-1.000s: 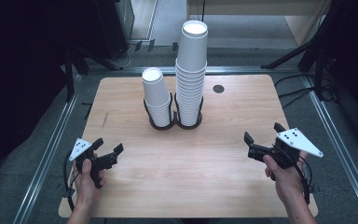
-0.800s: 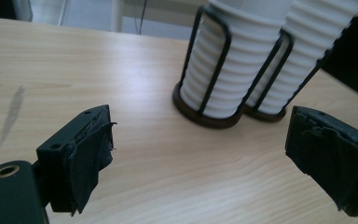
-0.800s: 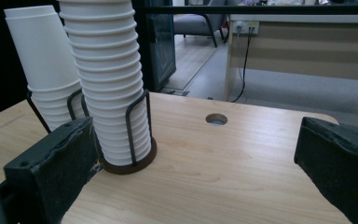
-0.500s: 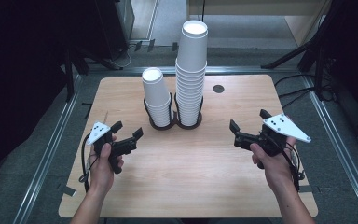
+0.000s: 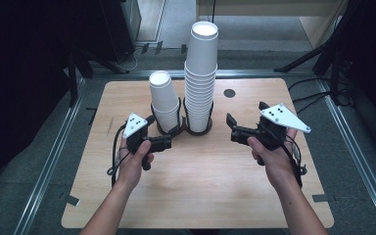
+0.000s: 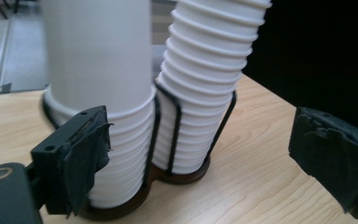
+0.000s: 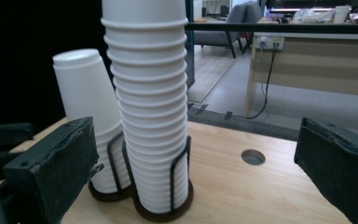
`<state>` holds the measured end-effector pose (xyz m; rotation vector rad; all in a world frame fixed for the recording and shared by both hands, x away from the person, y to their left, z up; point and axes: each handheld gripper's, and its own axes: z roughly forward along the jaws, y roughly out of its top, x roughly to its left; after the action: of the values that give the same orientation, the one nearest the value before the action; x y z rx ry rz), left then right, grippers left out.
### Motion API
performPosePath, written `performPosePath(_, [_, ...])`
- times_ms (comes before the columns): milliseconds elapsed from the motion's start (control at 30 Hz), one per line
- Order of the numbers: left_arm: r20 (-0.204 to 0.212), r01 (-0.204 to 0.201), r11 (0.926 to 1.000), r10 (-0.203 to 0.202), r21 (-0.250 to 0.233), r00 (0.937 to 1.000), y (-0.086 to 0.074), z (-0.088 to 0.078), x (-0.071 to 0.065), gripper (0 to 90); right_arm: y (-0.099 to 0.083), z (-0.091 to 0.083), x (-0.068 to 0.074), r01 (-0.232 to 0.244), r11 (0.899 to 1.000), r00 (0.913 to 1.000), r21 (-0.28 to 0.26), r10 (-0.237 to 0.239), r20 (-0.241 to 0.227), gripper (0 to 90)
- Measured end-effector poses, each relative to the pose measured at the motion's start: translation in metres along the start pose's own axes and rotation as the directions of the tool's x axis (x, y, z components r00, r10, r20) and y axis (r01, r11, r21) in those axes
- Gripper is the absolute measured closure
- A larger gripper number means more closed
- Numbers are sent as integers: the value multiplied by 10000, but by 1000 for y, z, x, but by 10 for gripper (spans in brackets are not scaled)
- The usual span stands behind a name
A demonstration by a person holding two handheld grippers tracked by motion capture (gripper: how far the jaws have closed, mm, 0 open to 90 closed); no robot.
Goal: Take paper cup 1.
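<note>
Left hand-held gripper (image 5: 170,139): jaws apart with nothing between them, just been opening; it points right and far toward the foot of the short cup stack (image 5: 164,100), just beside it, not touching as far as the high view lets me tell.
Right hand-held gripper (image 5: 232,129): jaws wide apart, empty; it points left toward the tall cup stack (image 5: 200,78), near it but apart.
Hidden or cut off: in the left gripper view the tops of both stacks run out of frame; in the right gripper view the tall stack's top is cut off too. The holder's base is partly hidden behind the left hand-held gripper in the high view.
Long axis: both stacks stand upright, cups upside down, closed bottoms on top.
Container: a dark two-ring wire holder (image 5: 196,128) near the middle of the wooden surface (image 5: 200,196); short stack in the left ring, tall stack in the right ring, the two stacks just beside each other.
</note>
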<state>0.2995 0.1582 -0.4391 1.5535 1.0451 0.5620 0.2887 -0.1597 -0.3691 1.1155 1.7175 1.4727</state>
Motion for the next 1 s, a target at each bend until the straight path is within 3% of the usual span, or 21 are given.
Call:
performPosePath(167, [-172, -289, 9994, 286, -207, 9994, 16, 18, -17, 11, 12, 11, 9, -58, 9999, 10000, -143, 57, -35, 0])
performPosePath(400, [175, -716, 9973, 720, -186, 9973, 31, 39, -38, 0, 27, 24, 19, -3, 9998, 10000, -222, 4, 52, 0])
performPosePath(733, [264, -911, 9946, 924, -489, 9954, 37, 61, -46, 0, 53, 35, 21, -45, 9991, 10000, -429, 49, 78, 0])
performPosePath(1000, [-188, -1005, 9931, 995, -608, 9949, 35, 82, -47, 0, 68, 50, 20, -178, 9993, 9997, -332, 184, 168, 0])
